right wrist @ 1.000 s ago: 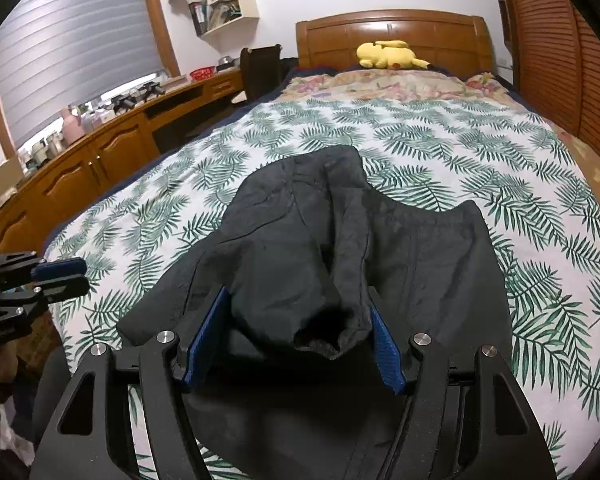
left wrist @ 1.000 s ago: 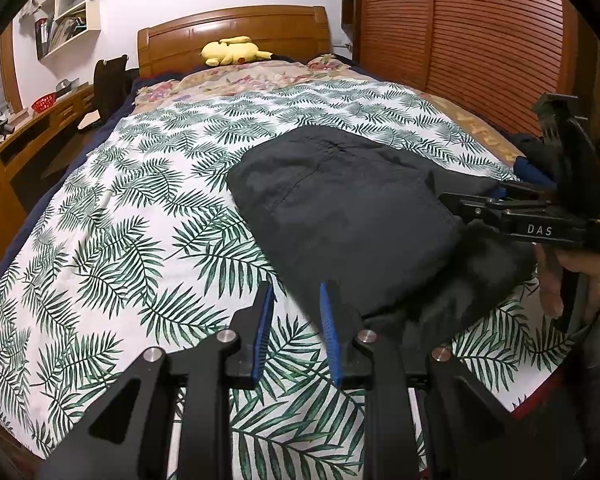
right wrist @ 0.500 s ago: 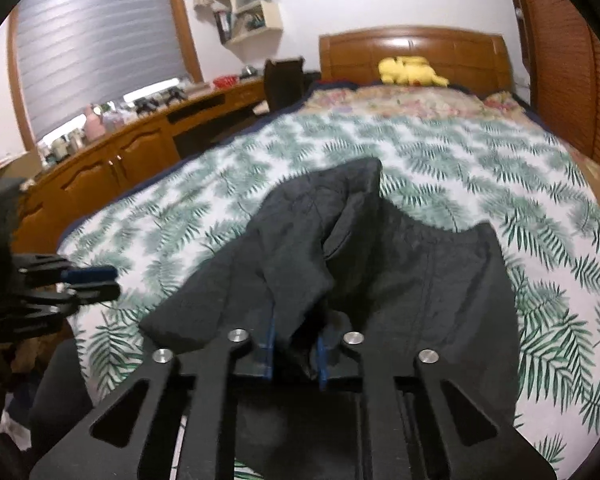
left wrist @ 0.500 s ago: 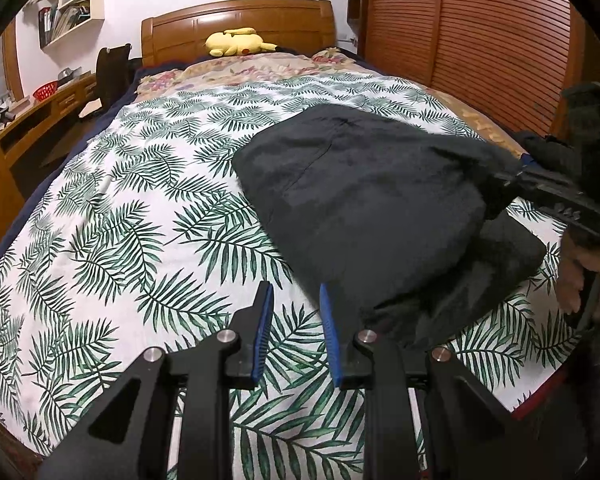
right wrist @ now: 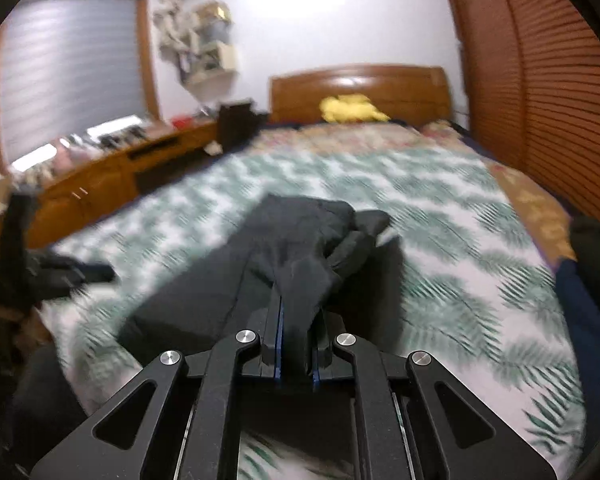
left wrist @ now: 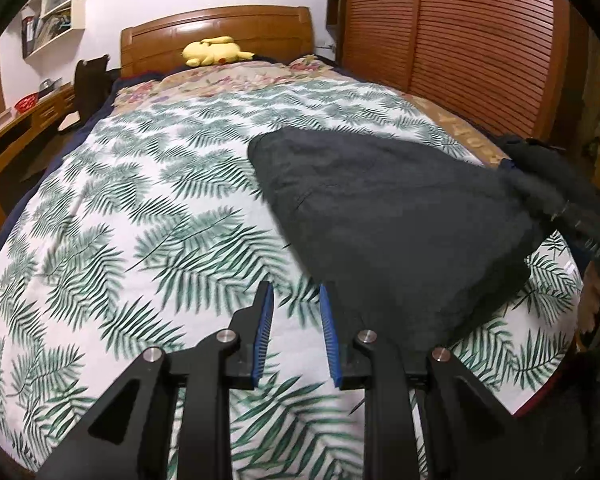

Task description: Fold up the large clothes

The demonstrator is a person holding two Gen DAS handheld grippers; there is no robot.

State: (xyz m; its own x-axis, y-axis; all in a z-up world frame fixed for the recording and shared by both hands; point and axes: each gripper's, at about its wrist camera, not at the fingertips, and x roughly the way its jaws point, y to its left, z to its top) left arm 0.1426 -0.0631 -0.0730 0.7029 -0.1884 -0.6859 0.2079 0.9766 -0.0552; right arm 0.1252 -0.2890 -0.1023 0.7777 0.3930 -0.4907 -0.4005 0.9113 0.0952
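A large black garment (left wrist: 380, 208) lies on the palm-leaf bedspread (left wrist: 140, 220), toward its right side. My right gripper (right wrist: 298, 312) has a bunched fold of that garment (right wrist: 220, 292) pinched between its blue pads, the jaws closing the last bit on the cloth. In the left wrist view the right gripper (left wrist: 580, 220) is a blur at the right edge, drawing the cloth up into a taut peak. My left gripper (left wrist: 295, 292) hovers over the bedspread just left of the garment's near edge, open by a narrow gap with nothing in it. It shows blurred at the left in the right wrist view (right wrist: 60, 272).
A yellow plush toy (left wrist: 214, 50) rests by the wooden headboard (left wrist: 220, 28). Louvred wardrobe doors (left wrist: 460, 40) run along the right of the bed. A wooden desk (right wrist: 100, 176) and a dark chair (right wrist: 236, 124) stand on the left. A person's hand (left wrist: 596, 300) shows at the right edge.
The right gripper went from wide open around the bunched fold to shut on it, then pulled it up and to the right, stretching the garment. The left gripper shifted slightly, its gap unchanged.
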